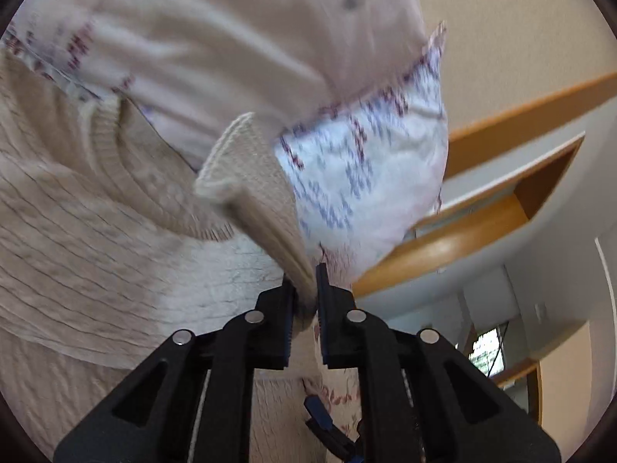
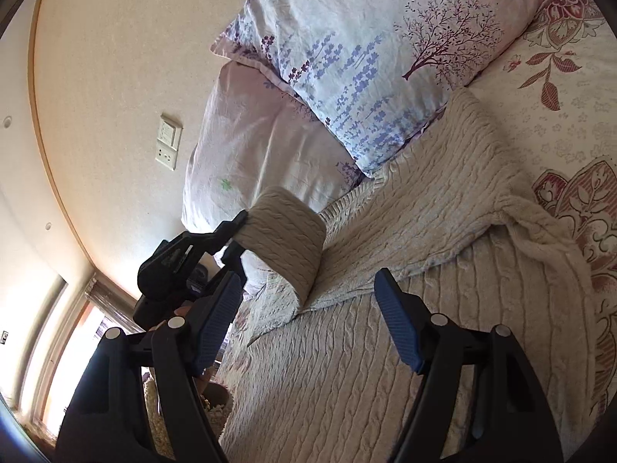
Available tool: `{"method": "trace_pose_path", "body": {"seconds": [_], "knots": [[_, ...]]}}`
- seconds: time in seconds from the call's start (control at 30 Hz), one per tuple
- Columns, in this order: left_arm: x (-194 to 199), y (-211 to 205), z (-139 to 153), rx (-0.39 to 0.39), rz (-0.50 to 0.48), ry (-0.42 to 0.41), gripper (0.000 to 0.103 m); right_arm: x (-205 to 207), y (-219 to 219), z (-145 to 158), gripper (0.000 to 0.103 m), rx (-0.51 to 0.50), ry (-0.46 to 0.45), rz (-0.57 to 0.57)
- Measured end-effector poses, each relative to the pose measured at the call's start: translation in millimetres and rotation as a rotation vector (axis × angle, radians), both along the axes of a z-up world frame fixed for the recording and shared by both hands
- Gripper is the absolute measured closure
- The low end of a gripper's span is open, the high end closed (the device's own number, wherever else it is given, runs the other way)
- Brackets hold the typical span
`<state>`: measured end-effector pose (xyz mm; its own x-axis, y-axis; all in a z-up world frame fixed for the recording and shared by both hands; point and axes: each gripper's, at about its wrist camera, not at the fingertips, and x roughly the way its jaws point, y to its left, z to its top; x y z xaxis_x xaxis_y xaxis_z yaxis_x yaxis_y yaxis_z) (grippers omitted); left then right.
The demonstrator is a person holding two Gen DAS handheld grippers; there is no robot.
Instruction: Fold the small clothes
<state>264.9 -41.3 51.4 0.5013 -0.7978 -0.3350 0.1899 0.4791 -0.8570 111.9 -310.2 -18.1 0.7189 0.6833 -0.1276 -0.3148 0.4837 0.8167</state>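
The sweater [image 2: 405, 208] sleeve [image 2: 285, 243] is pinched in the left tongs [image 1: 306, 289] and lifted for folding inward, at ten o'clock of the idle, open right tongs [image 2: 308, 328].

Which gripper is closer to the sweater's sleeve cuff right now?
Left. The left gripper is clamped on the sleeve cuff, holding it up off the bed. The right gripper hangs open above the sweater's body, apart from the cuff.

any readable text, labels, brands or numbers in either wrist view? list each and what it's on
None can be read.
White wall switch panel: faint marks on its upper plate, too small to read.
Cream cable-knit sweater: no tag or label shows.
Floral-print pillows: pattern only, no lettering.
Black two-finger left gripper and right gripper: no markings visible.
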Motion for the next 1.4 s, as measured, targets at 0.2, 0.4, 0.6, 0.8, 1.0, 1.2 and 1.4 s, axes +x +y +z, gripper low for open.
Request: {"method": "trace_pose_path", "body": {"seconds": [0.2, 0.4, 0.6, 0.8, 1.0, 1.2, 1.4], "knots": [[-20.9, -34.6, -13.9, 0.151, -0.175, 0.011, 0.045, 1.5, -7.4, -2.9, 0.030, 0.005, 0.034, -0.045], [-65.6, 57.4, 10.2, 0.472, -0.038, -0.146, 0.042, 5.1, -5.8, 28.5, 0.038, -0.259, 0.148, -0.082], [-95.9, 142.7, 2.2, 0.856, 0.181, -0.191, 0.042, 49.1, -9.6, 40.3, 0.050, -0.392, 0.290, -0.092], [-99.6, 169.9, -25.6, 1.000, 0.198, -0.128, 0.042, 89.5, -6.5, 12.8, 0.060, -0.487, 0.397, -0.152], [-85.2, 166.5, -38.1, 1.040, 0.192, -0.101, 0.042, 87.0, 2.9, 5.5, 0.079, -0.524, 0.370, -0.141], [-76.1, 170.7, -44.3, 0.998, 0.212, -0.051, 0.048, 88.0, 13.3, 14.1, 0.094, -0.552, 0.314, -0.146], [-75.4, 174.2, -45.6, 0.974, 0.218, -0.035, 0.048, 67.7, 16.3, 38.0, 0.094, -0.582, 0.203, -0.247]]}}
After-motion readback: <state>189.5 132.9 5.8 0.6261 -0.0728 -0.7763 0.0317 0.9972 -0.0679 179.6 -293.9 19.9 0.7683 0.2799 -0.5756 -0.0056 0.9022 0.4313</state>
